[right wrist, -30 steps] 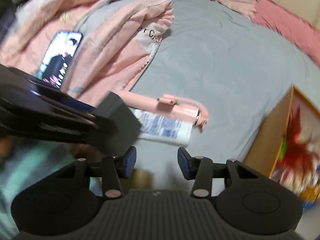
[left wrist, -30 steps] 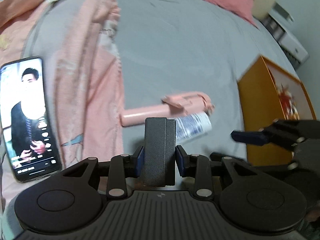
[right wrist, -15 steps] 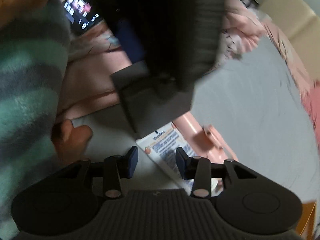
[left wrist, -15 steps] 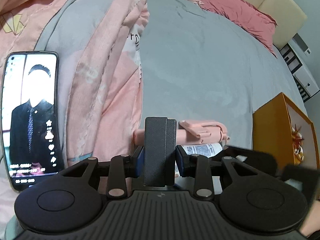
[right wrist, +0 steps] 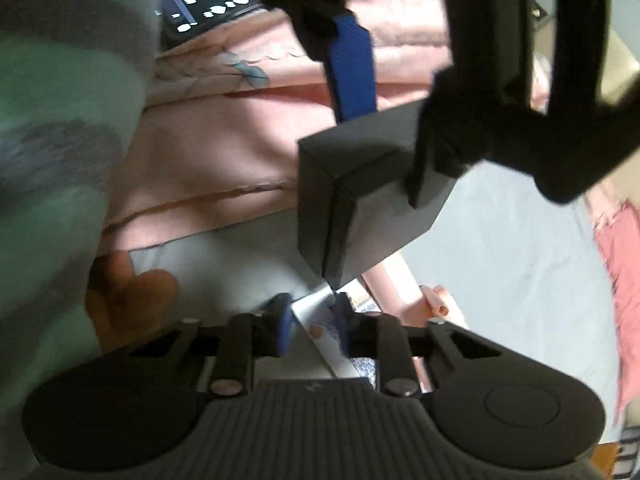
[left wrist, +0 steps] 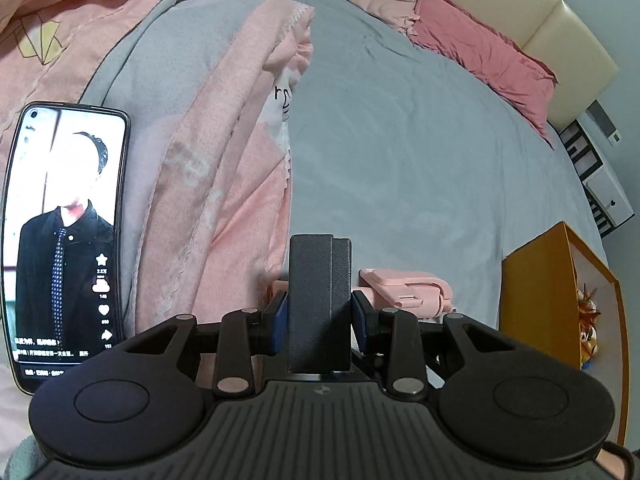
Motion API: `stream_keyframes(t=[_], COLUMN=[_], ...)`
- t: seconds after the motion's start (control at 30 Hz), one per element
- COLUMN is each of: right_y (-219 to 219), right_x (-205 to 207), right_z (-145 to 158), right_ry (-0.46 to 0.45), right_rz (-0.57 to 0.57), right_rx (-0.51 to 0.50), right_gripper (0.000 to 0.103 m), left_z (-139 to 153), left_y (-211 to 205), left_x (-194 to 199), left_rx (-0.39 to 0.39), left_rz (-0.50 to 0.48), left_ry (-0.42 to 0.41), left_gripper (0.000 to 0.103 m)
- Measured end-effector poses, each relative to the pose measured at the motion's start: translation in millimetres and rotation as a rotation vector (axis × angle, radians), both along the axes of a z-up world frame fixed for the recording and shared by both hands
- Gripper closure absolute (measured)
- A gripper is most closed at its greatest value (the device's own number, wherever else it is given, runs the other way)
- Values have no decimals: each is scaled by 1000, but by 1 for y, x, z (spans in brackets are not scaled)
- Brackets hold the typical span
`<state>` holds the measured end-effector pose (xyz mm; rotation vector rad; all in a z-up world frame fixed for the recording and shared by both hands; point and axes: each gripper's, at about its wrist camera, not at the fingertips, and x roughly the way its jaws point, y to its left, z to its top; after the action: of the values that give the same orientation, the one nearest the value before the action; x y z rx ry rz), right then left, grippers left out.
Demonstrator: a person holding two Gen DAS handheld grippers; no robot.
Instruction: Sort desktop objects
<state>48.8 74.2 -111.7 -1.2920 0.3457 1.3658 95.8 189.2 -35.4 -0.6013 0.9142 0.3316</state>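
From the left wrist camera the left gripper (left wrist: 319, 322) is seen clamped on an upright dark grey box (left wrist: 319, 300) above the grey bedsheet (left wrist: 420, 152), with a lit phone (left wrist: 64, 236) lying on the pink blanket (left wrist: 224, 184) to one side, a pink selfie stick (left wrist: 408, 290) just behind the box, and an orange box (left wrist: 536, 300) standing open at the right edge with colourful things inside that are too small to identify. Only the right wrist camera shows the right gripper (right wrist: 312, 326), whose jaws have just been closing and now pinch the crimped end of a white printed tube (right wrist: 324, 332) lying on the sheet beside the selfie stick. This blurred view also shows the dark box from below, right above the tube, and a striped green sleeve (right wrist: 60, 140) at the left.
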Motion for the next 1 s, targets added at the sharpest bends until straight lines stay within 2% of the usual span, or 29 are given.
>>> stream_keyframes(t=[0.07,0.27,0.47,0.57,0.7,0.73,1.0], right_y=[-4,-26,-57,-66,-77,-89,-96], right_x=[1,20,63,71,65,69,107], right_z=[6,53,95,102,99,94,86], right_ry=[-22,23,247,336,313,318,447], right_rz=[-17,-166,-470,-540,-597,-610,-695], right_rx=[23,157,232,234,225,219,220], right_gripper=[92,100,100,99,98,97,93], left_z=[1,5,4,-1,-6,-6,-7], left_y=[0,-9,-39,-45,-50,-50,-46], left_x=[-3,-1,11,20,25,23,21], left_rx=[-4,11,90,98,106,110,95], left_rz=[-6,-72,-251,-287,-314,-318,-300], left_ry=[-13,-3,80,133,169,172,167], left_gripper=[66,66,66,66,66,66,66])
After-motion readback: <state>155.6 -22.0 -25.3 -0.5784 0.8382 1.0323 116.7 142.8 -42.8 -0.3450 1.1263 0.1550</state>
